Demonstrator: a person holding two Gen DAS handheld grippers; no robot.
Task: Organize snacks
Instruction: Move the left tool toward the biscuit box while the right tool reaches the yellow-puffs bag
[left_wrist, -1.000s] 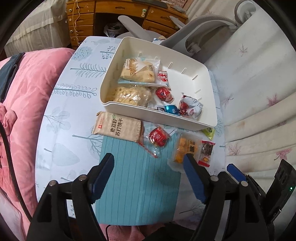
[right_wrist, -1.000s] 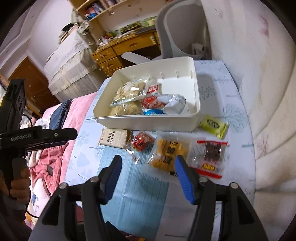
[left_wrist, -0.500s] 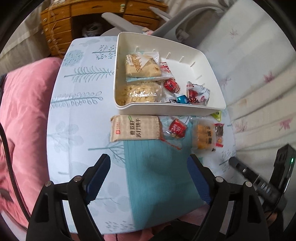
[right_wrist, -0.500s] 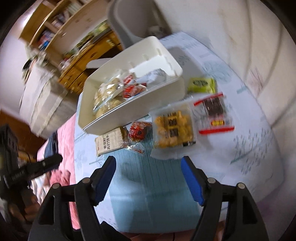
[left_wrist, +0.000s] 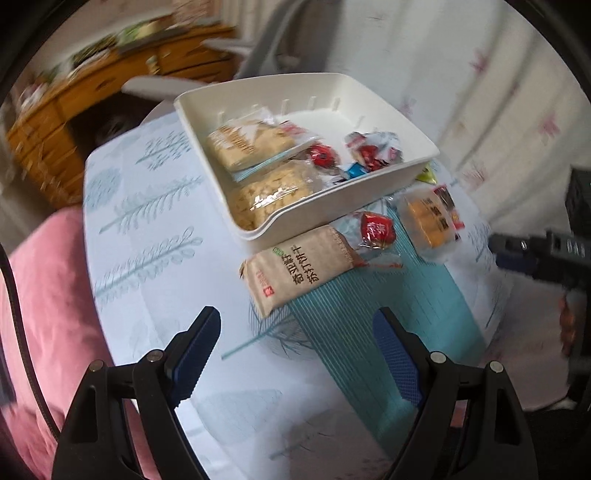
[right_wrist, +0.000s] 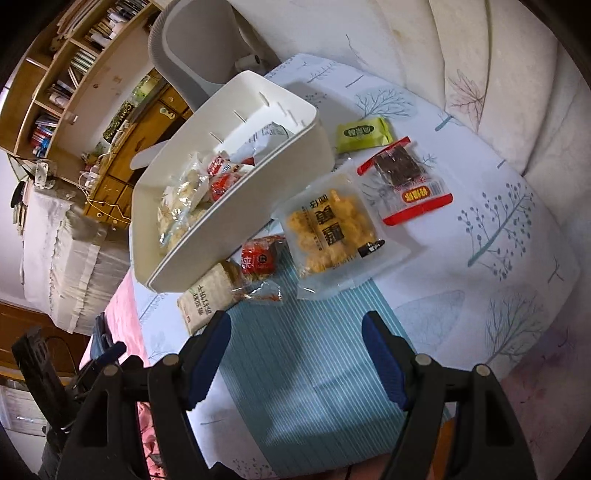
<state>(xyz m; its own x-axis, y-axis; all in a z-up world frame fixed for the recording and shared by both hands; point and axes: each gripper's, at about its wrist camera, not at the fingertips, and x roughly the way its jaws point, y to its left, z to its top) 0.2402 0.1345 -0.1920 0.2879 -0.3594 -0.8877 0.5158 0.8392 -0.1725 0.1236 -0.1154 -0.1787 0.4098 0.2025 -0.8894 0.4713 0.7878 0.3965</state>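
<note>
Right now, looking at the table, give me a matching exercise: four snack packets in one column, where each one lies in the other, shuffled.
Things:
1. tan cracker pack
2. green packet
3. blue candy
4. yellow puff bag

Places:
A. inside the white bin
B. near the bin's far corner
C. between the red candy and the dark bar packet
D. nearest the left gripper

Pairs: 1-D, 2-B, 3-A, 4-C

1. Both pictures are round fisheye views with black corners, and straight lines bend near the edges.
2. The left wrist view is smeared by motion, most at the brown wooden drawers (left_wrist: 122, 92) in the upper left.
3. The right wrist view is sharper.
4. The light is soft and even.
5. A faint shadow lies on the teal striped cloth (right_wrist: 314, 369) at lower centre.
6. Clear snack wrappers shine a little.
</note>
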